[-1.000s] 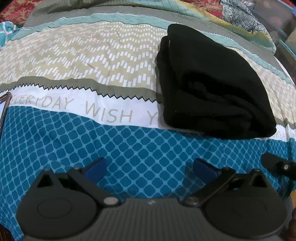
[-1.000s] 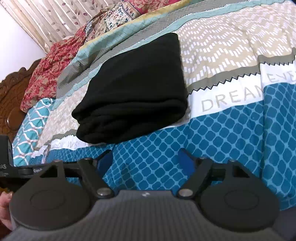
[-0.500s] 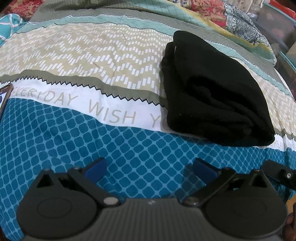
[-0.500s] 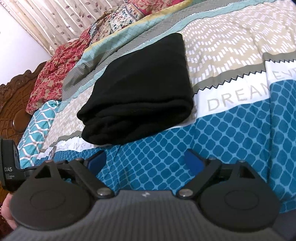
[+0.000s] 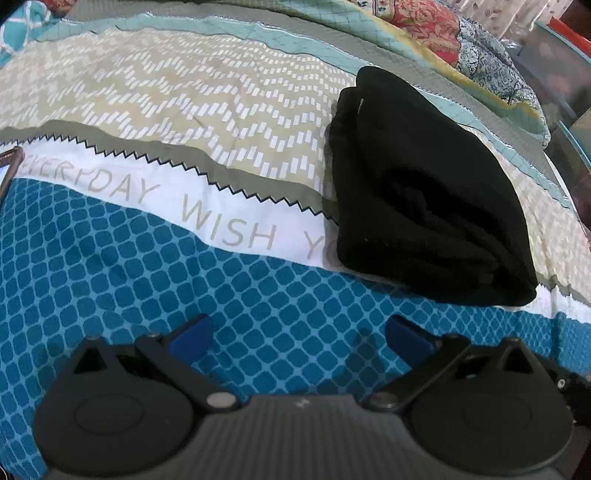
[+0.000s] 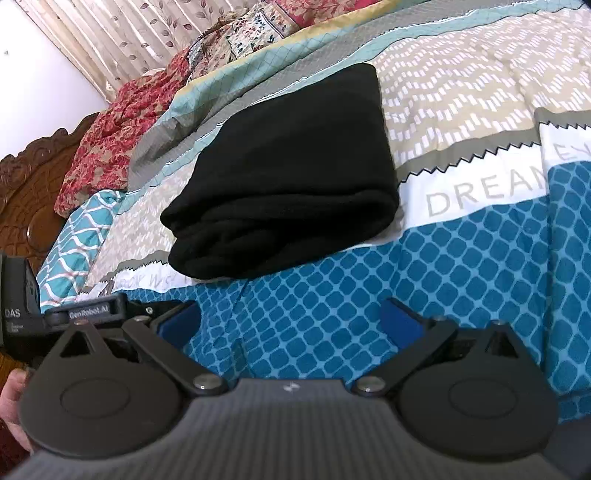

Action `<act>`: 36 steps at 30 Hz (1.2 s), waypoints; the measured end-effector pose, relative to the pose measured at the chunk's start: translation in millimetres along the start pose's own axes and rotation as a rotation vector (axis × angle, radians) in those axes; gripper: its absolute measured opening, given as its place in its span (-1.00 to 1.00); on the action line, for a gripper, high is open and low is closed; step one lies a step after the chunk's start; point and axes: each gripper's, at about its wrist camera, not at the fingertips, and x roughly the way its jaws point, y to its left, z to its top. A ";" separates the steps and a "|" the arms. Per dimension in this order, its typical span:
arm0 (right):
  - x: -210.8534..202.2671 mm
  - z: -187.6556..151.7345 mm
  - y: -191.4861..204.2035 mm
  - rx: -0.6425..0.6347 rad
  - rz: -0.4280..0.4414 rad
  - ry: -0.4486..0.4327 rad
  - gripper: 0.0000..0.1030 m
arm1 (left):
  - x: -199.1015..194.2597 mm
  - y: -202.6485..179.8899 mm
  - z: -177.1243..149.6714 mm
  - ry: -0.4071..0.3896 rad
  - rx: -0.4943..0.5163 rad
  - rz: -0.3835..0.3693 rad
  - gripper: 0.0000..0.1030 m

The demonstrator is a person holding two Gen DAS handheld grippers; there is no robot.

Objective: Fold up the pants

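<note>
Since the earlier frames we note little change: both views have swung slightly, so the pants sit a bit further right in the left view and a bit lower in the right view, and the bundle itself has not shifted on the bed.

Item one, pants (image 5: 424, 192) (image 6: 291, 173): black, folded into a thick rectangular bundle, several layers showing along the near edge as stacked rolls. We record it lying flat on the bed cover (image 5: 184, 110) (image 6: 480, 92), across the beige chevron band and the white lettered strip, its near edge reaching the start of the blue diamond pattern.

Item two, left hand-held gripper (image 5: 297, 332): fingers spread wide, blue pads (image 5: 190, 334) apart, nothing between them. We place it over the blue pattern, short of the pants, which lie ahead and to its right, well apart from the fingertips.

Item three, right hand-held gripper (image 6: 290, 321): likewise spread wide and empty, blue pads (image 6: 400, 321) over the blue pattern. The pants lie straight ahead and slightly left, near but not touched.

Item four, surroundings: red floral bedding (image 6: 110, 122), a carved wooden headboard (image 6: 26, 192) and a curtain (image 6: 110, 33) beyond the bed in the right view.
</note>
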 end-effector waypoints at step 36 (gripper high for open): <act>-5.2 -3.1 24.8 -0.152 -0.063 -0.043 0.90 | -9.1 -12.6 -4.1 0.041 0.104 0.046 1.00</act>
